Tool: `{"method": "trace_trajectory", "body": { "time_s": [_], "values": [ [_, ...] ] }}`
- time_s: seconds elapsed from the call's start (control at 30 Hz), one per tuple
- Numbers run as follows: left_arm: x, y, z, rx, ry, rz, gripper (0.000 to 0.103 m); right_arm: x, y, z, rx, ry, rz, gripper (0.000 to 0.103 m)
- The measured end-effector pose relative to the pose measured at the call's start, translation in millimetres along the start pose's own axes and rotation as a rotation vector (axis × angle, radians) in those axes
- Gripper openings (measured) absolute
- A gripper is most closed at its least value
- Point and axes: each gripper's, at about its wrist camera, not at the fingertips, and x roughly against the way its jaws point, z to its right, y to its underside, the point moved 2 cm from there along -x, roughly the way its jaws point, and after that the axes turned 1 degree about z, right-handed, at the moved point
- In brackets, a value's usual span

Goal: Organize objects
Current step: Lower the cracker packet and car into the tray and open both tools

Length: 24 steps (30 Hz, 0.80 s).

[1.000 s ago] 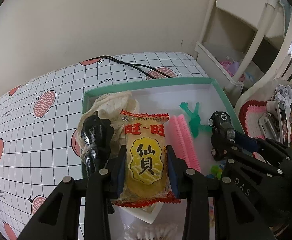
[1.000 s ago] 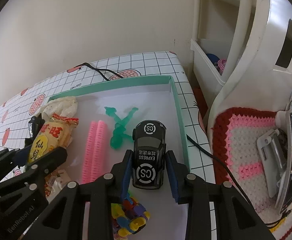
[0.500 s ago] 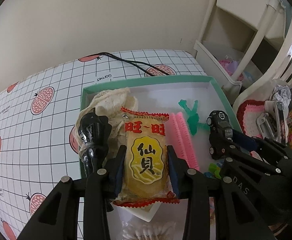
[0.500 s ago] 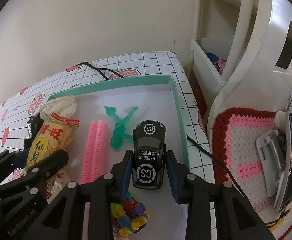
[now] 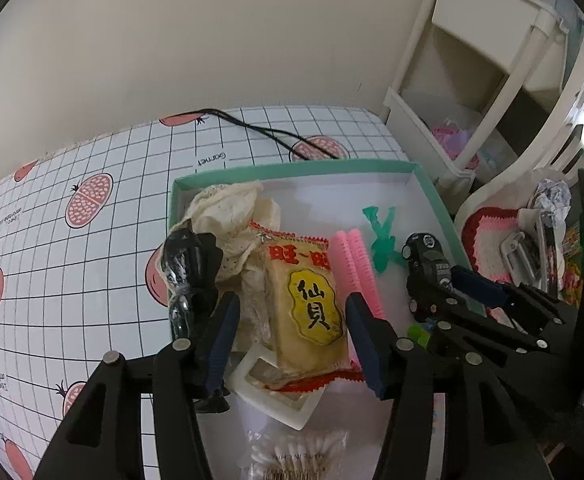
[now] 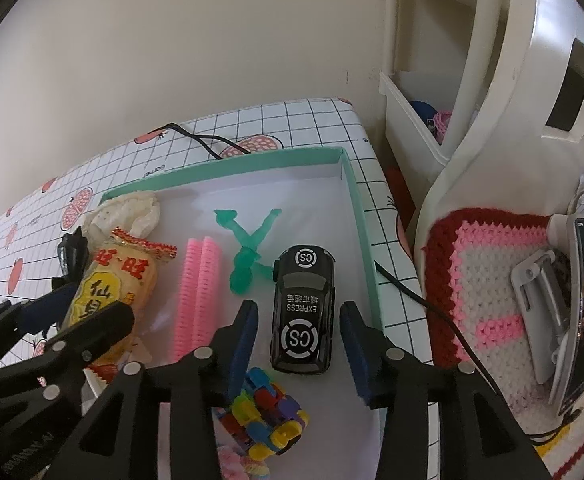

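Releasing: both grippers stand with jaws apart, each around a thing lying in the box (image 6: 362,216).
Left gripper (image 5: 290,332): jaws spread; the snack (image 5: 306,300) lies between them with a gap on each side, not clamped.
Snack rest: it leans on a white dish (image 5: 276,398) below the fingers and on a cloth (image 5: 228,216) ahead and to the left, so it may slide when the fingers pull back.
Left-finger risk: a black clip (image 5: 186,276) stands just outside the left finger; a sideways move could knock it off the box's edge.
Right gripper (image 6: 300,340): jaws wide; the car (image 6: 304,312) sits between them, clear of both pads.
Car risk: it is on wheels, so a brush from either finger could roll it toward the green figure (image 6: 248,252) ahead.
Under right gripper: a block toy (image 6: 266,416) lies beneath the left finger; dropping lower would push it.
Crowding: the two grippers are near each other over the pink comb (image 6: 196,292); crossing paths could collide.
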Motion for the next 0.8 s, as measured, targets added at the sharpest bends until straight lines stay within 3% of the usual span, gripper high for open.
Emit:
{"method": "trace_trajectory", "body": {
  "time_s": [0.47, 0.5, 0.57, 0.7, 0.8],
  "values": [
    [28, -5, -9, 0.003, -0.017, 0.028, 0.067, 19, -1, -2, 0.001, 0.001, 0.015, 0.074],
    [30, -5, -10, 0.003, -0.020, 0.029, 0.069, 20, 0, -3, 0.001, 0.000, 0.016, 0.076],
    [37, -5, -13, 0.009, -0.031, 0.037, 0.083, 23, 1, -3, 0.000, 0.000, 0.016, 0.080],
    [50, -4, -20, 0.026, -0.034, 0.049, 0.085, 30, 4, -6, 0.005, -0.005, 0.019, 0.088],
    [58, -2, -25, 0.030, -0.046, 0.052, 0.092, 36, 8, -9, 0.009, -0.003, 0.023, 0.096]
  ]
}}
